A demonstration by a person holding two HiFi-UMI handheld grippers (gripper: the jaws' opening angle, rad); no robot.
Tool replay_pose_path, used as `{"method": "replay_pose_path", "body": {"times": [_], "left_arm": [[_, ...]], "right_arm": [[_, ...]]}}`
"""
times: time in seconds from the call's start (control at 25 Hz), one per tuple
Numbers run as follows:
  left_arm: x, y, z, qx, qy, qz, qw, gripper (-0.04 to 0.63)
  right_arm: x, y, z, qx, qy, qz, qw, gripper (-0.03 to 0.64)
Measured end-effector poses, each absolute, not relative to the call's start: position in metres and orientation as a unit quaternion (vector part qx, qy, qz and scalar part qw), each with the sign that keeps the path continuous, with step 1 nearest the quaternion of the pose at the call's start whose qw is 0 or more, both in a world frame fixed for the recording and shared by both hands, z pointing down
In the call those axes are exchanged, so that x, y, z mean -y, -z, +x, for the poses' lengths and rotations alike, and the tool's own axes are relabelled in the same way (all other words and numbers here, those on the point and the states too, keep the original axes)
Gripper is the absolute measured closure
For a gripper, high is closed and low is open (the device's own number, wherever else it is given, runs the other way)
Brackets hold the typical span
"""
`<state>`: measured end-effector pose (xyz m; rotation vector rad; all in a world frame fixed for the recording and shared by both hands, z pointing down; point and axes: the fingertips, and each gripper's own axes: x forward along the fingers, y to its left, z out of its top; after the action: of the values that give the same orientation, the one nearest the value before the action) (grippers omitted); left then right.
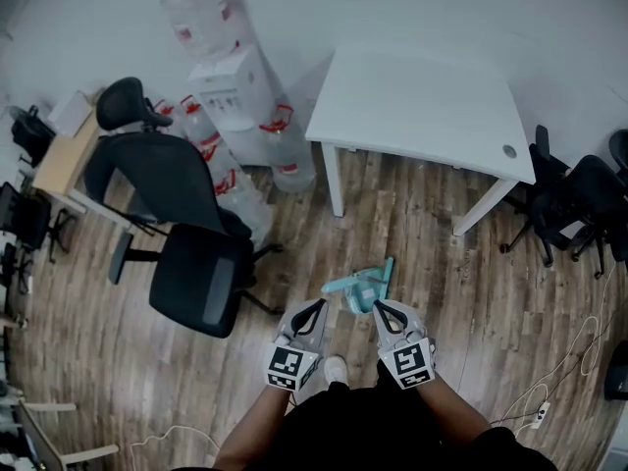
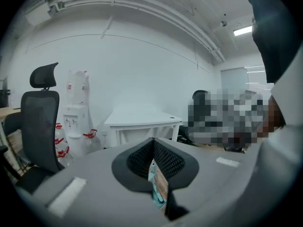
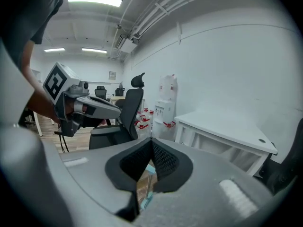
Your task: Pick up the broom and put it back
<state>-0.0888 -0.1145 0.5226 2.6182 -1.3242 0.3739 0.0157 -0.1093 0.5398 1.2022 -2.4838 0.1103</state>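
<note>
A teal broom and dustpan set (image 1: pixel 358 287) lies on the wooden floor just beyond both grippers. My left gripper (image 1: pixel 316 308) hovers at its left side and my right gripper (image 1: pixel 381 308) at its right; both are shut with nothing between the jaws. In the left gripper view the left gripper (image 2: pixel 153 143) has its black pads pressed together, and a strip of the teal set (image 2: pixel 156 195) shows through the slit below them. The right gripper (image 3: pixel 151 143) looks the same in its own view, with the teal set (image 3: pixel 147 196) glimpsed under the pads.
A white table (image 1: pixel 422 106) stands ahead on the right. A black office chair (image 1: pixel 191 253) is close on the left, with a water dispenser (image 1: pixel 235 86) and several water bottles (image 1: pixel 285 155) behind it. More black chairs (image 1: pixel 574 204) and a white cable (image 1: pixel 579 361) sit at the right.
</note>
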Motion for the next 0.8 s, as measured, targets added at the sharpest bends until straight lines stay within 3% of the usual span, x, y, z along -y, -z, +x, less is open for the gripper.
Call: {"method": "replay_pose_path", "body": {"times": [0.56, 0.68, 0.8], "left_arm": [[0.135, -0.570, -0.095, 0.508, -0.138, 0.839, 0.138, 0.578], [0.137, -0.581, -0.098, 0.517, -0.144, 0.831, 0.148, 0.580], [0.139, -0.590, -0.100, 0.525, -0.150, 0.823, 0.155, 0.579]], "right_arm": [[0.149, -0.611, 0.009, 0.896, -0.059, 0.349, 0.270, 0.611], [0.153, -0.627, 0.005, 0.898, -0.058, 0.327, 0.289, 0.548], [0.159, -0.641, 0.005, 0.898, -0.060, 0.314, 0.302, 0.530]]}}
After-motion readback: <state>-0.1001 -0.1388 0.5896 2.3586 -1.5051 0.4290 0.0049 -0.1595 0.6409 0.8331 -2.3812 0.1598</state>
